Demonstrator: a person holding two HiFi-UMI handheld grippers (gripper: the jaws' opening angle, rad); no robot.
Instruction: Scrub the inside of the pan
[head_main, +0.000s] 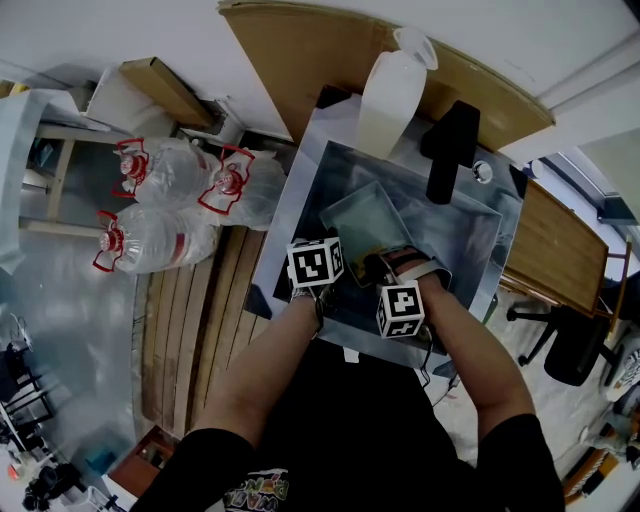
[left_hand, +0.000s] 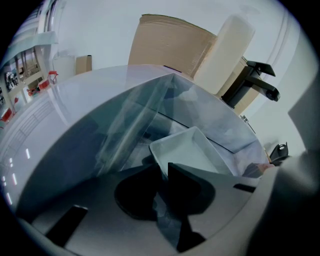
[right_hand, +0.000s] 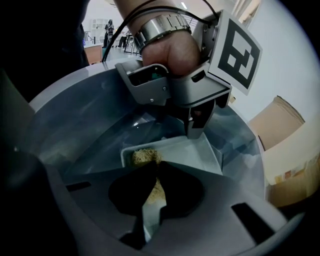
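Note:
A pale rectangular pan (head_main: 362, 213) lies tilted in the steel sink (head_main: 473, 238). My left gripper (head_main: 335, 268) is shut on the pan's near rim; in its own view the jaws (left_hand: 164, 172) close on a corner of the pan (left_hand: 187, 150). My right gripper (head_main: 374, 268) is shut on a yellowish scrubber (right_hand: 144, 156) that rests on the pan's floor (right_hand: 195, 152) near one corner. In the right gripper view the jaws (right_hand: 156, 172) pinch the scrubber, and the left gripper (right_hand: 196, 129) clamps the pan's far rim.
A black faucet (head_main: 450, 150) and a white jug (head_main: 390, 95) stand at the sink's back, with a cardboard sheet (head_main: 330, 50) behind them. Large water bottles (head_main: 160, 200) lie on the floor to the left. An office chair (head_main: 570, 345) stands at the right.

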